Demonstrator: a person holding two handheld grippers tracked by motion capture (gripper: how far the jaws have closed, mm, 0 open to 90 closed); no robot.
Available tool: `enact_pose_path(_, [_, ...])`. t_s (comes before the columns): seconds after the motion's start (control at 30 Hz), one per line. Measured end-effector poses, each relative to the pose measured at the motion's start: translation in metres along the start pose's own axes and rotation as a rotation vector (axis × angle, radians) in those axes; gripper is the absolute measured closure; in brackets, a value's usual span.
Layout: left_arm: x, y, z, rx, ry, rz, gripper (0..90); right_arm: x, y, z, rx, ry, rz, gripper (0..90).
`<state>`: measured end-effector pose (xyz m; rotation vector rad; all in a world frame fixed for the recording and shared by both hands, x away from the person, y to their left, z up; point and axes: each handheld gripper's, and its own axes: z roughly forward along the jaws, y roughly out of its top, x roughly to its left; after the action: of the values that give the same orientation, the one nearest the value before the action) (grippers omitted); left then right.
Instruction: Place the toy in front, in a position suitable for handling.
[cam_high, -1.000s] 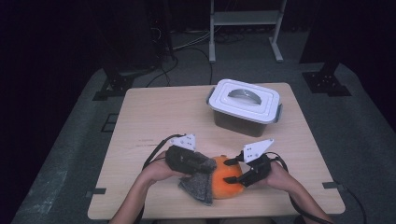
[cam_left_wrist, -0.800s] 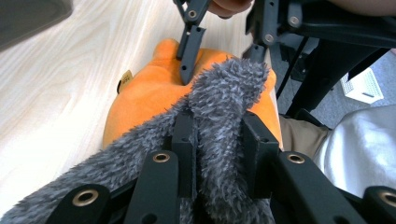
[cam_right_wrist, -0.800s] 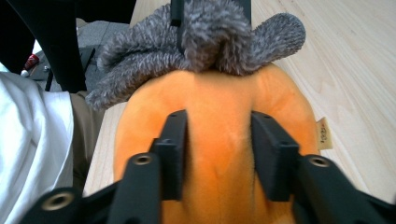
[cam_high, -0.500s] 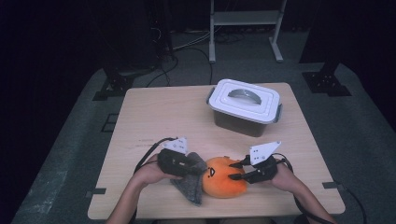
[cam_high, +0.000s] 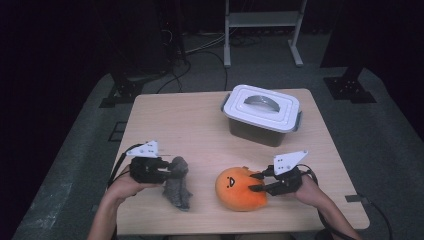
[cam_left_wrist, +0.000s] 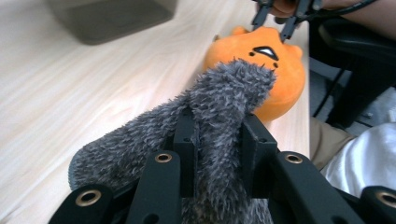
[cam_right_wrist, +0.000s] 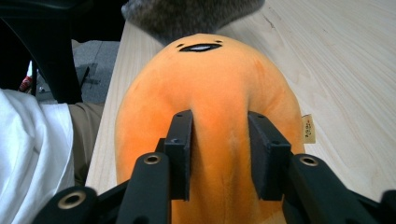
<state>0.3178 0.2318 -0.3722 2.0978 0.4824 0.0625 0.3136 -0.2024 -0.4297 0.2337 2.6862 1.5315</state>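
A grey furry plush (cam_high: 178, 189) hangs down to the table (cam_high: 185, 125) from my left gripper (cam_high: 171, 169), which is shut on it. In the left gripper view the pads of that gripper (cam_left_wrist: 219, 140) pinch the grey fur (cam_left_wrist: 233, 88). An orange round plush with a face (cam_high: 237, 190) lies to its right, a little apart. My right gripper (cam_high: 257, 182) is shut on the orange plush; its jaws closed on it a moment ago and have just eased open slightly. In the right gripper view the gripper (cam_right_wrist: 219, 140) squeezes a fold of the orange plush (cam_right_wrist: 210, 74).
A lidded white-and-grey storage box (cam_high: 262, 107) stands at the back right of the table. Bare wood lies between it and the plushes. The person's lap and white clothing (cam_right_wrist: 32, 149) sit just past the near edge.
My left gripper has carried the grey plush to the left, off the orange plush. The right gripper's jaws have closed onto the orange plush, and that hand has stayed in place.
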Motion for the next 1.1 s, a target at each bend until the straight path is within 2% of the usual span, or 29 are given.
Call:
enact_pose_path(0.03, [0.001,-0.002,-0.006,0.003,0.01,-0.004,70.8,0.0,0.0,0.001,-0.003,-0.001,0.007,61.4])
enact_pose_path(0.07, [0.002,-0.005,-0.015,0.014,0.039,-0.009,70.7,0.0,0.0,0.001,-0.004,-0.002,0.007,61.5])
enact_pose_path(0.1, [0.002,-0.005,-0.015,0.014,0.039,-0.009,70.7,0.0,0.0,0.001,-0.005,-0.002,0.005,61.5])
enact_pose_path(0.13, [0.004,-0.009,-0.024,0.021,0.062,-0.017,70.7,0.0,0.0,0.001,-0.006,-0.002,0.005,61.5])
enact_pose_path(0.2, [0.006,-0.015,-0.028,0.026,0.082,-0.032,70.7,0.0,-0.001,0.001,-0.01,-0.002,0.008,61.4])
enact_pose_path(0.23, [0.006,-0.015,-0.028,0.026,0.082,-0.032,70.8,-0.001,-0.001,0.001,-0.011,-0.001,0.008,61.4])
enact_pose_path(0.27, [0.009,-0.02,-0.027,0.055,0.107,-0.034,70.8,0.0,-0.001,0.002,-0.012,-0.001,0.013,61.4])
enact_pose_path(0.4, [0.018,-0.035,-0.009,0.122,0.137,-0.06,70.4,0.0,0.0,0.002,-0.015,-0.003,0.016,60.8])
enact_pose_path(0.43, [0.018,-0.035,-0.009,0.122,0.137,-0.06,70.3,0.0,-0.001,0.002,-0.017,-0.003,0.016,60.5])
enact_pose_path(0.47, [0.023,-0.044,0.003,0.126,0.132,-0.087,69.9,0.0,-0.001,0.002,-0.019,-0.004,0.018,60.3])
enact_pose_path(0.57, [0.027,-0.053,0.018,0.105,0.115,-0.114,69.0,-0.001,-0.002,0.002,-0.025,-0.004,0.02,59.1])
enact_pose_path(0.73, [0.025,-0.061,0.038,0.136,0.101,-0.108,63.9,-0.002,-0.002,0.002,-0.033,-0.001,0.044,55.2])
enact_pose_path(0.77, [0.025,-0.061,0.038,0.136,0.101,-0.108,61.9,-0.002,-0.002,0.002,-0.033,-0.001,0.044,55.2])
enact_pose_path(0.97, [0.018,-0.059,0.038,0.097,0.107,-0.086,50.3,-0.002,0.001,0.001,-0.064,-0.01,0.089,42.2])
enact_pose_path(1.1, [0.016,-0.058,0.037,0.071,0.104,-0.09,44.8,-0.004,0.004,0.001,-0.08,0.001,0.121,34.4])
